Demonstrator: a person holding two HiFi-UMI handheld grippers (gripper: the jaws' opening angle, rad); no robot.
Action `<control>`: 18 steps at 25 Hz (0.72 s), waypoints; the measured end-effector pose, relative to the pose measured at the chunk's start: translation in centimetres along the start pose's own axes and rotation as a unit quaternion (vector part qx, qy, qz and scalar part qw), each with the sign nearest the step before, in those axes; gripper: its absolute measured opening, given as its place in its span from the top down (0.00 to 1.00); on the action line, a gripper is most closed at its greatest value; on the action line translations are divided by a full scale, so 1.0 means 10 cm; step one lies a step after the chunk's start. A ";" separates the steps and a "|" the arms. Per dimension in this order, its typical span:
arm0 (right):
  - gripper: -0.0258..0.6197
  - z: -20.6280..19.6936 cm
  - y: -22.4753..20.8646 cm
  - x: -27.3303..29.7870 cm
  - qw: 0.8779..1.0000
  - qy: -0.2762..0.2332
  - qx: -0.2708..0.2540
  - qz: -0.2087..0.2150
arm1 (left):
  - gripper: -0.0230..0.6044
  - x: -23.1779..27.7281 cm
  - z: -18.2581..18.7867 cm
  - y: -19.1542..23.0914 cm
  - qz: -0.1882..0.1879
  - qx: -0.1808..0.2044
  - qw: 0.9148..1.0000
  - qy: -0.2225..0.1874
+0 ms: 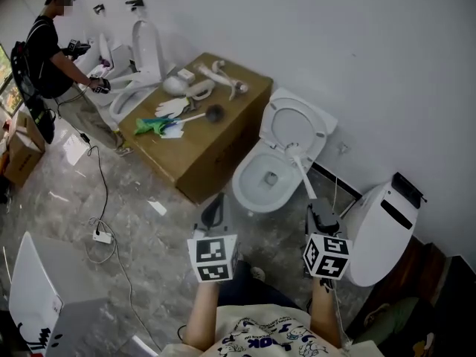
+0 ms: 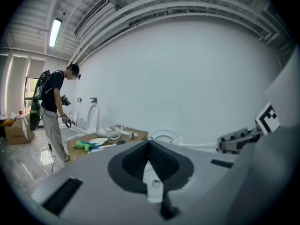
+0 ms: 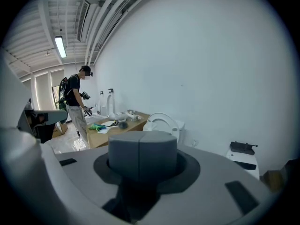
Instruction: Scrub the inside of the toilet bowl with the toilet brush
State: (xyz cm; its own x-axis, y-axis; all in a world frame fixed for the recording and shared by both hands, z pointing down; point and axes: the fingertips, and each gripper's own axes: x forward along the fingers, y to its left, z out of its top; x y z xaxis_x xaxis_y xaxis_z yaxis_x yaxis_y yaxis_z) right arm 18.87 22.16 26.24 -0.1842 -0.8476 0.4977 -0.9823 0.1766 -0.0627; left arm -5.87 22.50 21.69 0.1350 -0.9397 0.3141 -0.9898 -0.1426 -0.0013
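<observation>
Left gripper [image 1: 214, 205] and right gripper [image 1: 320, 216] are hovering, jaws pressed together, empty; toilet brush [image 1: 303, 174] is lying across toilet bowl [image 1: 248, 193] rim, cardboard box [image 1: 216, 146] crowding alongside.

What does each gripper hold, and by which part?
The right gripper holds the brush by the near end of its handle. The left gripper holds nothing.
</observation>
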 end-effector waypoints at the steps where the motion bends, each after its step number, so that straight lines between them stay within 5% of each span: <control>1: 0.71 0.00 -0.01 0.04 1.000 0.003 0.000 0.001 | 0.96 0.04 -0.01 0.00 0.001 0.000 1.000 0.003; 18: 0.71 0.23 -0.02 1.19 0.999 0.044 0.011 0.008 | 0.96 1.31 0.10 0.25 -0.023 -0.001 0.999 0.031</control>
State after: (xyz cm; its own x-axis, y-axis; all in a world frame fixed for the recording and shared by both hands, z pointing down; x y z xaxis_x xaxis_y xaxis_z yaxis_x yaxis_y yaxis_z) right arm 16.83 10.91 30.18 -0.1975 -0.7969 0.5710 -0.9798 0.1786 -0.0896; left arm -6.51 9.56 24.87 0.1780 -0.9112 0.3716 -0.9825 -0.1855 0.0158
